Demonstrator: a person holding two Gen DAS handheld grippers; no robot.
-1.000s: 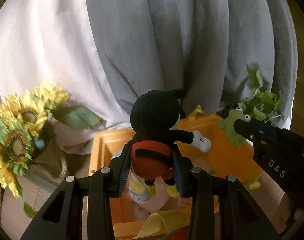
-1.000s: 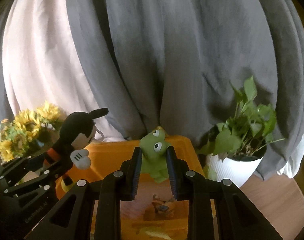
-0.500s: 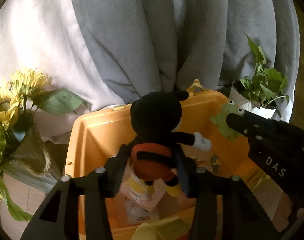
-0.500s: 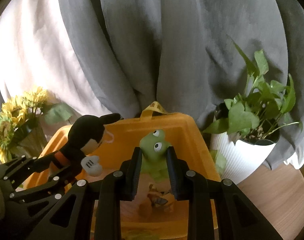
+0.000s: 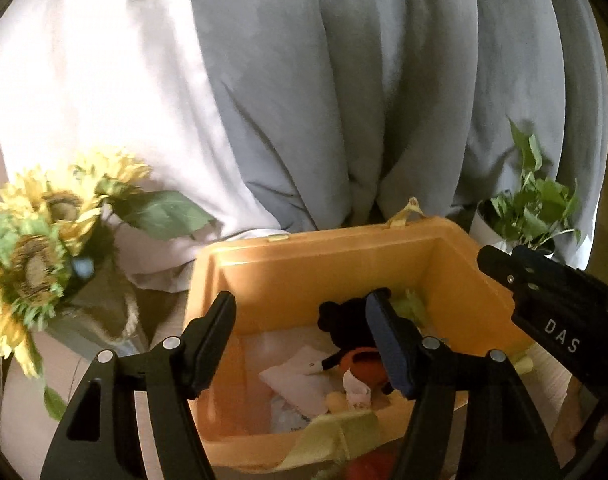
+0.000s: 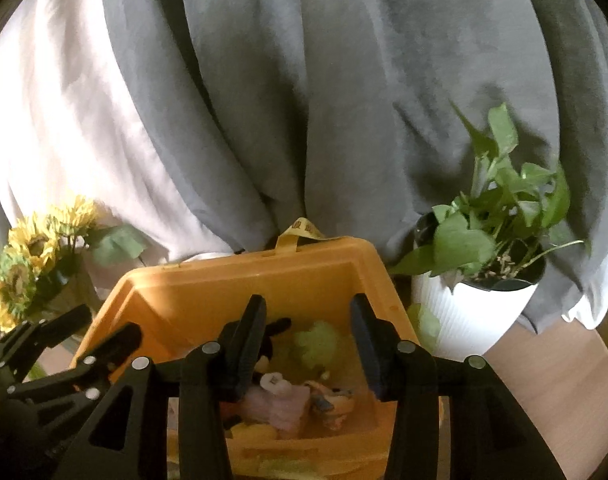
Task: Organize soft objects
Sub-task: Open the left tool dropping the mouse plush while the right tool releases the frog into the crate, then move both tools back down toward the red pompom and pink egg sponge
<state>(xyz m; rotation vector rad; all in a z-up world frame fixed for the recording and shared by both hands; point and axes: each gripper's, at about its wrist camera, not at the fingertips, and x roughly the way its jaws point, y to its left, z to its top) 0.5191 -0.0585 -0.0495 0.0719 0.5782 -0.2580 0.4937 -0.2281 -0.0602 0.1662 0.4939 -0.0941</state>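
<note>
Your left gripper (image 5: 301, 340) and right gripper (image 6: 306, 344) are both opening over the bin (image 5: 344, 256), nothing between the fingers. Mouse (image 5: 346, 326) and frog (image 6: 316, 342) lie inside, near its far wall.

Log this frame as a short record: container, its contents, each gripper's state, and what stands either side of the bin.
container: orange bin, open top
contents: black mouse plush, green frog plush, other soft items
left gripper: jaws opening, nothing between them, over the bin
right gripper: jaws opening, nothing gripped, over the bin
left of bin: sunflowers
right of bin: potted plant
backdrop: grey and white curtains
</note>
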